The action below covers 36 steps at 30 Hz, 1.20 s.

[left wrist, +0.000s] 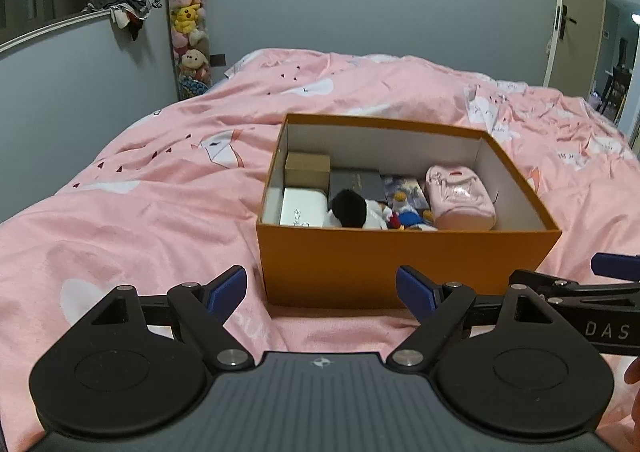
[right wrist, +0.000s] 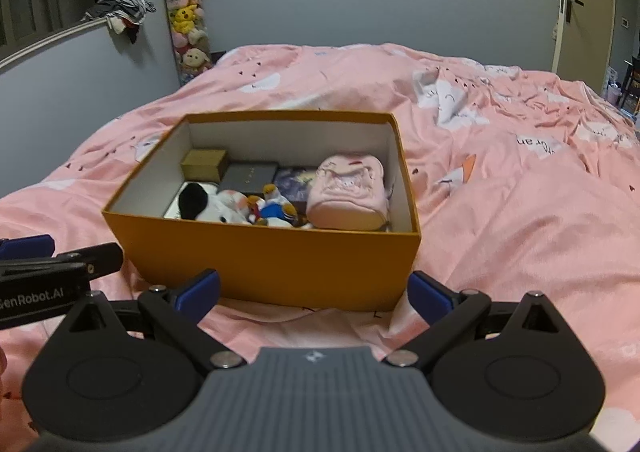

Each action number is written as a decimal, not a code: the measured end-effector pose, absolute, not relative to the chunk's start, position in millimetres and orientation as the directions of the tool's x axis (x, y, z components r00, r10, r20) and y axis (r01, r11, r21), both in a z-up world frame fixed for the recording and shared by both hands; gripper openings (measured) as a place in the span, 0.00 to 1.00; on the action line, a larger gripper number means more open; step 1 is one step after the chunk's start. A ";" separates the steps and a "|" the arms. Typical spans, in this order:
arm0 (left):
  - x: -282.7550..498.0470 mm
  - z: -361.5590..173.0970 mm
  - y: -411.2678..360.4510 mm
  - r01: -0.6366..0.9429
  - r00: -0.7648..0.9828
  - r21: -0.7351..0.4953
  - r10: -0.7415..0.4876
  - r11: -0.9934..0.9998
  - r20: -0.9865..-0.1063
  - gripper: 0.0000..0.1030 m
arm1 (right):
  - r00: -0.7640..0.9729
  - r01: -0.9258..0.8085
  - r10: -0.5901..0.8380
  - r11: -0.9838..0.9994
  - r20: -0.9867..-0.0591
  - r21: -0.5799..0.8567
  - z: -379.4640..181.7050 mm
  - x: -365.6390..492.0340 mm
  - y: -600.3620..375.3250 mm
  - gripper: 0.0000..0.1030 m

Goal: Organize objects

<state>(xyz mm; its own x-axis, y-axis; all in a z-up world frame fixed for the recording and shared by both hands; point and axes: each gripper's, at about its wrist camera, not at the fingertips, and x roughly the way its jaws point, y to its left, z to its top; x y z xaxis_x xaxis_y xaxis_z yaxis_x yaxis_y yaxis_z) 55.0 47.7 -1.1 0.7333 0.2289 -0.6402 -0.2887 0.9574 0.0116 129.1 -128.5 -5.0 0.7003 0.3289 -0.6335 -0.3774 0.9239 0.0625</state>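
An open orange box (left wrist: 400,264) (right wrist: 264,256) sits on the pink bed. Inside lie a pink pouch (left wrist: 460,196) (right wrist: 348,192), a black-and-white plush (left wrist: 352,210) (right wrist: 208,204), a small blue duck toy (left wrist: 412,216) (right wrist: 272,208), a tan box (left wrist: 308,168) (right wrist: 204,164), a dark flat case (left wrist: 356,182) (right wrist: 250,176) and a white case (left wrist: 302,208). My left gripper (left wrist: 322,290) is open and empty just before the box's near wall. My right gripper (right wrist: 314,290) is open and empty, also before the near wall.
The pink duvet (left wrist: 160,180) (right wrist: 520,172) covers the whole bed. A tall column of plush toys (left wrist: 188,20) (right wrist: 186,12) stands against the grey wall at the back left. A door (left wrist: 580,12) stands at the right. The right gripper's tip (left wrist: 616,266) shows in the left wrist view.
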 end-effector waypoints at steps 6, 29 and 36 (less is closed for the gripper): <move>59.2 -8.5 46.2 -0.280 0.716 0.017 0.220 0.960 -0.663 0.96 | 0.688 -0.375 0.320 0.925 -0.651 0.059 -13.8 133.9 -127.3 0.97; 57.3 -8.9 44.2 -0.267 0.718 0.023 0.215 0.964 -0.662 0.96 | 0.681 -0.391 0.315 0.920 -0.661 0.036 -15.2 131.6 -122.8 0.97; 57.1 -8.9 44.0 -0.265 0.720 0.022 0.213 0.964 -0.661 0.96 | 0.676 -0.391 0.315 0.919 -0.666 0.038 -16.5 132.2 -122.5 0.97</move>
